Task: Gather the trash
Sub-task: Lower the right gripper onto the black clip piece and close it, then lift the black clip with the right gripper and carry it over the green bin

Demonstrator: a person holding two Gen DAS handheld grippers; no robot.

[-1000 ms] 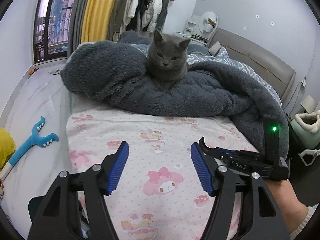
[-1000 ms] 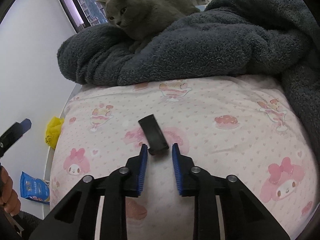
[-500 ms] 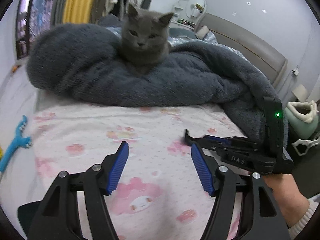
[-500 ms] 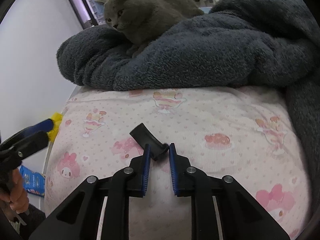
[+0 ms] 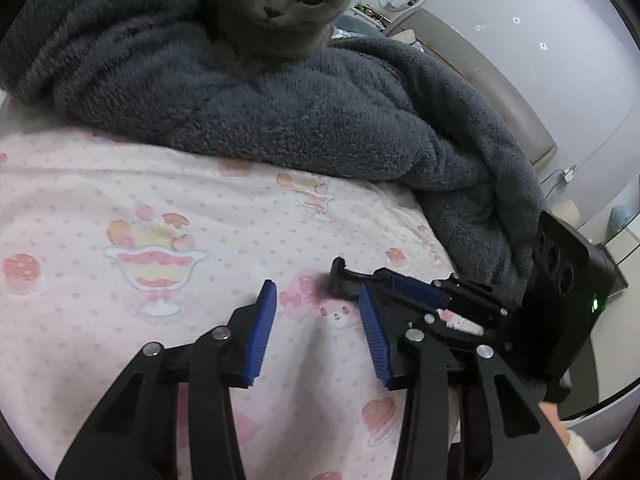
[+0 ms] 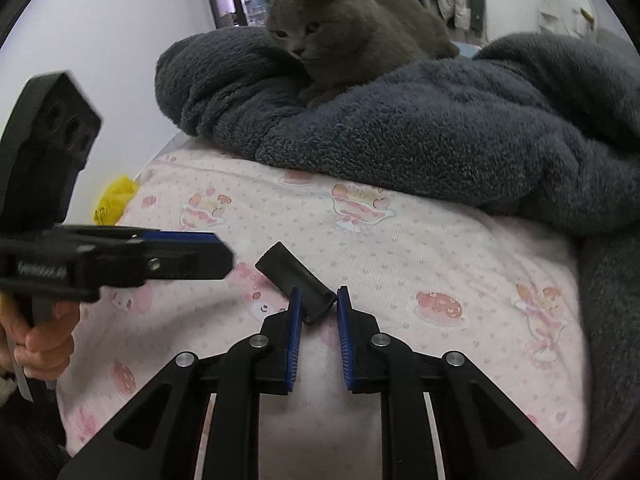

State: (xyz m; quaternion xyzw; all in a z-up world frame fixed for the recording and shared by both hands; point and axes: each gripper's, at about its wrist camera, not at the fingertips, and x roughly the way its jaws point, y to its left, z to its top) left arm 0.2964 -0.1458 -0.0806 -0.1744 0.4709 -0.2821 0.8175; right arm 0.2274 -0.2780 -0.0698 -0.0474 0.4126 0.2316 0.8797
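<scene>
- The right claw [image 6: 318, 308] has its blue pads nearly together on the near end of a small black strip [image 6: 294, 278], the piece of trash in hand; the pads press its lower end and nothing else sits between them.
- The black strip lies just above the pink printed bed sheet [image 6: 420, 248], its long axis slanting up and to the left from the right claw's tips in the right wrist view, so its free end sticks out toward the left claw [image 6: 216, 254].
- In the left wrist view the left claw [image 5: 318, 312] is about half open and its jaws are closing; only bare sheet shows between them, and it grips nothing.
- From the left claw the strip [image 5: 340, 280] lies ahead and slightly to the right, just beyond its right pad, with the right claw's body reaching in from the right edge.
- The right hand is plainly the nearer one and already has the thing; I judge the left has no need to take it unless a hand-over is meant.
- Further back, a heaped grey fleece blanket [image 6: 440, 120] covers the bed, well clear of the strip.
- A grey cat [image 6: 344, 28] lies on the blanket, facing the claws; it could well swat at the strip.
</scene>
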